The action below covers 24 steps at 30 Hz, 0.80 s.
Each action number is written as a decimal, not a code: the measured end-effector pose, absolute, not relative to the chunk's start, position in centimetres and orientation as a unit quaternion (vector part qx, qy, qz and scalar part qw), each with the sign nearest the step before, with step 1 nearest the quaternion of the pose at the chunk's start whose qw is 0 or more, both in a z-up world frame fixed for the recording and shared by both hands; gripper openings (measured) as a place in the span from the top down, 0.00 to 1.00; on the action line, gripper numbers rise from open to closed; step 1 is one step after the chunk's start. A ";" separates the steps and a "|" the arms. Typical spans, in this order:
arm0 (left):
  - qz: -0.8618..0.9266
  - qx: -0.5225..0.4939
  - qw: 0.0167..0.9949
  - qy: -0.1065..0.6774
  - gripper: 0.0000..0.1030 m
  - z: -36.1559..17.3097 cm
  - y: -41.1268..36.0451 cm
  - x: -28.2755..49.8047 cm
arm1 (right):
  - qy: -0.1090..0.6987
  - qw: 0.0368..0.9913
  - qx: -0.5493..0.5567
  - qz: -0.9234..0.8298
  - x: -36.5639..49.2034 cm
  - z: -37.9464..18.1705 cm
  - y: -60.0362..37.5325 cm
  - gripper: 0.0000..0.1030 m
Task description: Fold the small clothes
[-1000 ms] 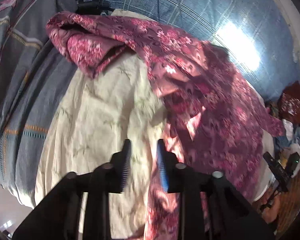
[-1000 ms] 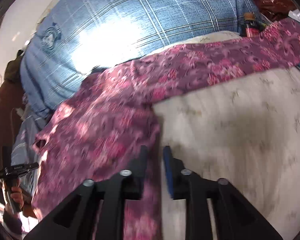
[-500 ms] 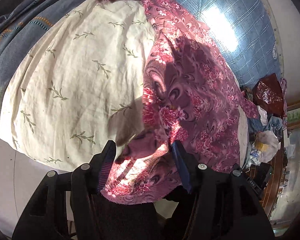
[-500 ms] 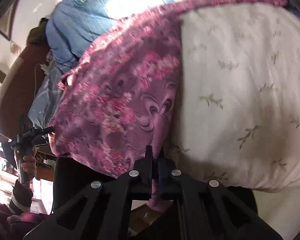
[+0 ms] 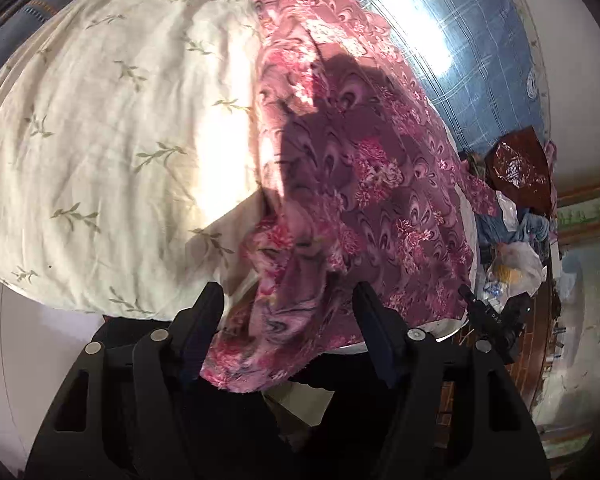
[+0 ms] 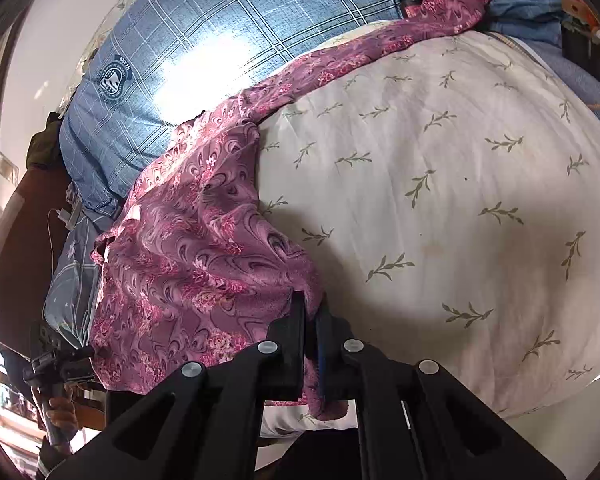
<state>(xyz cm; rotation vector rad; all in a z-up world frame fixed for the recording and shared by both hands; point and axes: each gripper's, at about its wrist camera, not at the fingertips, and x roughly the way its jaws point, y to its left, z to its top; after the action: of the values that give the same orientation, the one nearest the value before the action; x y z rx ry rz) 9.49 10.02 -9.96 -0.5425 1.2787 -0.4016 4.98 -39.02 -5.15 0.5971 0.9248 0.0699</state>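
Note:
A purple-pink floral garment lies spread over a cream leaf-print sheet, running from the near edge to the far side. My left gripper is open, its fingers wide apart on either side of the garment's bunched near hem, which drapes between them. In the right wrist view the same garment covers the left side of the sheet. My right gripper is shut on the garment's near corner, with cloth pinched between the fingers and hanging below.
A blue checked bedcover lies beyond the sheet. Bags and clutter sit at the right in the left wrist view. The other hand-held gripper shows at lower left in the right wrist view.
Both grippers pulled back to the sheet's near edge. The right gripper closed on the garment's corner. The left gripper's fingers opened wider around the hem.

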 end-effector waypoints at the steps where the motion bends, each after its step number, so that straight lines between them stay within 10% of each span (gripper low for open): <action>1: -0.182 -0.231 0.757 0.584 0.86 -9.7 9.4 9.6 | 0.439 0.850 0.290 0.033 4.9 -5.2 -38.8 0.96; 2: -0.177 -0.221 0.757 0.588 0.98 -9.5 9.0 9.9 | 0.435 0.848 0.301 0.035 4.9 -5.1 -38.9 0.96; 10: -0.092 -0.139 0.828 0.536 0.95 0.5 9.9 9.1 | 0.342 0.865 0.353 0.098 2.7 2.3 -38.8 0.96; 14: -0.074 -0.139 0.841 0.518 0.43 -0.3 11.6 8.4 | 0.391 0.856 0.336 0.034 3.7 -1.5 -40.1 0.96; 24: -0.127 -0.249 0.739 0.613 0.42 -10.0 10.4 8.8 | 0.429 0.828 0.360 0.002 4.7 -6.2 -41.4 0.96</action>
<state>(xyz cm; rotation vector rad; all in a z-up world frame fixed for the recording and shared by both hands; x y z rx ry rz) 8.75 10.39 -9.99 -0.5466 1.3457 -0.2778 4.65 -41.44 -6.16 0.7645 0.9116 0.0048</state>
